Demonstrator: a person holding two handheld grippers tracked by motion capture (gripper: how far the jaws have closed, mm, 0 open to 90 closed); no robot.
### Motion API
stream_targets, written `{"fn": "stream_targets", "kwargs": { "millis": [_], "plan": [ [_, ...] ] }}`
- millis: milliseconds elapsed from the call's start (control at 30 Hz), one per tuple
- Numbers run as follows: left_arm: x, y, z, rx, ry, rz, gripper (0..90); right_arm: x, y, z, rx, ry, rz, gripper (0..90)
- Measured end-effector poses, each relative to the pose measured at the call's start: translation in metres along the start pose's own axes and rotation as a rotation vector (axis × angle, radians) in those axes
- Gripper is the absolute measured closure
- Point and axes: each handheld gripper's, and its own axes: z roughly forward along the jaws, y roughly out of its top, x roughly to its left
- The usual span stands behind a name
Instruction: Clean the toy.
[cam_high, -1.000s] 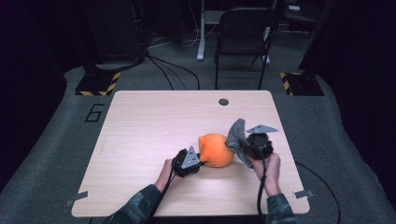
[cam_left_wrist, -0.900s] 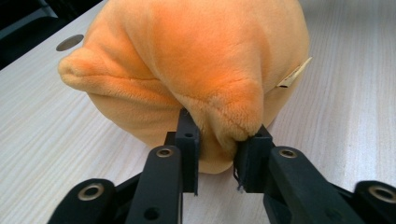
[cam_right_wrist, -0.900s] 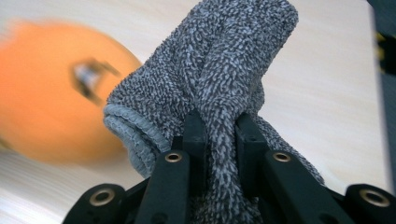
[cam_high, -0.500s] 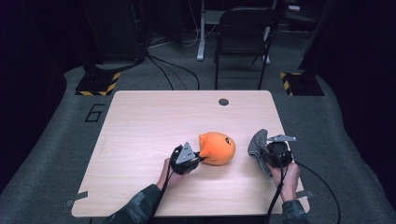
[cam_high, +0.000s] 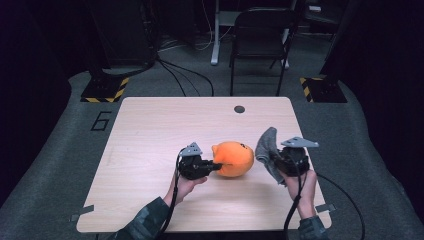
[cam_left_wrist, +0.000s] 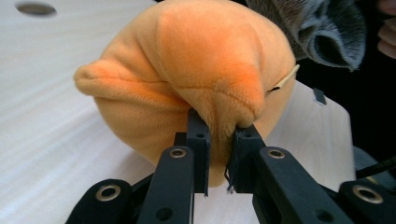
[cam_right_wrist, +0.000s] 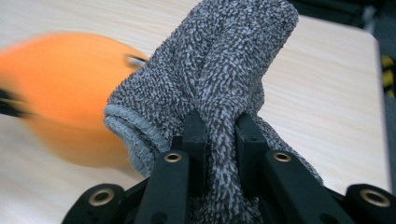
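A round orange plush toy (cam_high: 233, 158) lies on the light wooden table (cam_high: 150, 130), toward its near edge. The left gripper (cam_left_wrist: 219, 158) pinches a fold of the plush. Just right of the plush, the right gripper (cam_right_wrist: 219, 140) clamps a grey terry cloth (cam_high: 266, 150).

Only readable mark: a large "6" (cam_high: 101, 120) on the grey floor mat (cam_high: 60, 150), just off the bench's (cam_high: 150, 130) far-left corner. Dark marks on the orange plush (cam_high: 234, 158), too small to read. Yellow-black hazard stripes on the two floor bases far left (cam_high: 105, 90) and far right (cam_high: 320, 89), no text.
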Motion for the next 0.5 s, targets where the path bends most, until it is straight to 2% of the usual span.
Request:
{"fn": "stream_targets", "kwargs": {
  "millis": [100, 200, 267, 300, 333, 400, 500],
  "plan": [
    [-0.001, -0.001, 0.004, 0.018, -0.001, -0.010, 81.0, 0.034, 0.016, 0.005, -0.005, 0.056, -0.070, 77.6],
    [0.000, -0.003, 0.007, 0.021, -0.013, -0.021, 81.0, 0.067, 0.027, 0.019, 0.011, 0.110, -0.121, 77.6],
    [0.000, -0.005, 0.008, 0.030, -0.015, -0.014, 81.0, 0.082, 0.028, 0.031, 0.027, 0.130, -0.149, 77.6],
    [0.001, -0.006, 0.009, 0.038, -0.008, -0.010, 81.0, 0.089, 0.027, 0.037, 0.043, 0.122, -0.159, 77.6],
    [0.004, -0.008, 0.009, 0.044, -0.017, -0.016, 81.0, 0.093, 0.026, 0.042, 0.052, 0.101, -0.186, 77.6],
    [0.007, -0.012, 0.012, 0.043, -0.025, -0.026, 81.0, 0.093, 0.022, 0.050, 0.070, 0.089, -0.198, 77.7],
    [0.006, -0.011, 0.014, 0.044, -0.031, -0.012, 81.0, 0.085, 0.018, 0.054, 0.076, 0.087, -0.176, 77.9]
  ]
}}
